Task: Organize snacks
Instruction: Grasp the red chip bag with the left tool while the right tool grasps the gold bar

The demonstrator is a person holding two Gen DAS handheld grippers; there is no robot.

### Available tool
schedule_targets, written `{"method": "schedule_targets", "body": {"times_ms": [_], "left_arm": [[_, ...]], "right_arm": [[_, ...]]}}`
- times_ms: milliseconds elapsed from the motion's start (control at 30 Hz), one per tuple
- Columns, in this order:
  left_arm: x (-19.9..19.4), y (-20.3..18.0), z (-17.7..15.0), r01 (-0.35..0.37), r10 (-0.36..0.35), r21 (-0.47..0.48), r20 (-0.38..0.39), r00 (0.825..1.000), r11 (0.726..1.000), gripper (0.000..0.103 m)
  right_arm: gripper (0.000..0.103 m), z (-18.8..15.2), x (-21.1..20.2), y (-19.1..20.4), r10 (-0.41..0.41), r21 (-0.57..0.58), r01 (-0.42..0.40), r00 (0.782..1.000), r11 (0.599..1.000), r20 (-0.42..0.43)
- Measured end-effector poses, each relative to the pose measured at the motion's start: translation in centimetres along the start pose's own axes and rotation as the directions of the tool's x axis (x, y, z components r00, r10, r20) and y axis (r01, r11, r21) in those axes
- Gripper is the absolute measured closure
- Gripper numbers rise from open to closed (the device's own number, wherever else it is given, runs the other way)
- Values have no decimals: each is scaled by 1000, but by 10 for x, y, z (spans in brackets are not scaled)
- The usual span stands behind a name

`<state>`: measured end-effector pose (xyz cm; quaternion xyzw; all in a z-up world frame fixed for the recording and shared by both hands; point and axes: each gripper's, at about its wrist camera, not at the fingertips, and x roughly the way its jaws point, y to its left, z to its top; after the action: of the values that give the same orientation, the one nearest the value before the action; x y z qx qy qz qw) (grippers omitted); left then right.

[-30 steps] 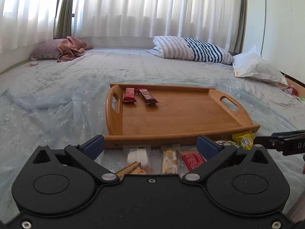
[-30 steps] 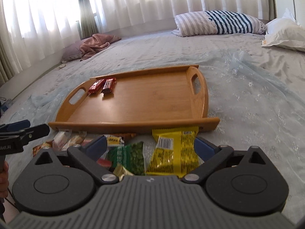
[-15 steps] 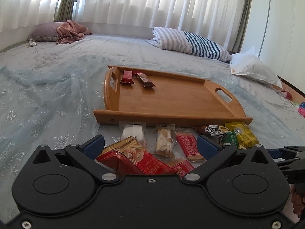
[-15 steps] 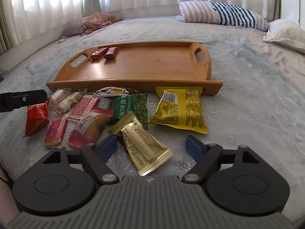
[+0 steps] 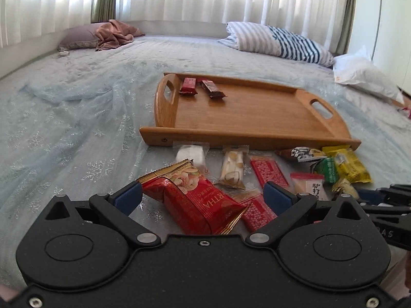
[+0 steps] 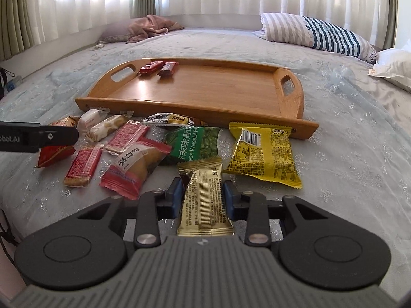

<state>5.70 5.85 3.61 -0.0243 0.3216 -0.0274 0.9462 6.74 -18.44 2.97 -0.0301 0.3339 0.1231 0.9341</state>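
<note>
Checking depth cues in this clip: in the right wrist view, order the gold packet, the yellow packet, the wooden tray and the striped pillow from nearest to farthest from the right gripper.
1. gold packet, between the closing jaws of the right gripper.
2. yellow packet, just ahead, to the right.
3. wooden tray, beyond the snacks.
4. striped pillow, far back right.

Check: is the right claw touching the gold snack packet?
Touching. The right wrist view shows the closing right claw with both blue pads against the sides of the gold snack packet, no gap visible.
</note>
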Motion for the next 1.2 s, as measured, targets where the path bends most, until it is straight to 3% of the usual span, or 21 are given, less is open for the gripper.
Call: {"method": "schedule_targets", "body": {"times_ms": [167,233,400,633,800,833,867,1200], "left_arm": [[11,-5,-1,-26,24,-31,-41,999,999,11],[15,-3,-2,-50,47,-61,-54,997,997,19],[20,5,-3,-82,77,-105,-50,996,991,29],[19,13,0,-98,97,-89,-23,995,991,47],[12,11,1,-113,114,-47,15,993,992,49],[10,10,0,-115,116,-33,26,993,993,69],[9,9,1,-112,113,-25,24,993,993,64],[1,12,1,-66,68,-44,45,997,997,66]], "right_arm": [[66,-1,0,-2,6,12,-6,1000,1000,10],[66,-2,0,-3,7,14,-8,1000,1000,13],[65,-4,0,-5,16,29,-16,1000,999,22],[65,-3,0,-7,22,32,-22,1000,999,14],[66,-2,-1,-1,6,1,-6,1000,1000,9],[67,-1,-2,1,3,-22,-3,1000,1000,7],[68,-1,-2,3,3,-40,-3,1000,999,4],[70,1,-14,-8,55,10,-55,998,998,-7]]}}
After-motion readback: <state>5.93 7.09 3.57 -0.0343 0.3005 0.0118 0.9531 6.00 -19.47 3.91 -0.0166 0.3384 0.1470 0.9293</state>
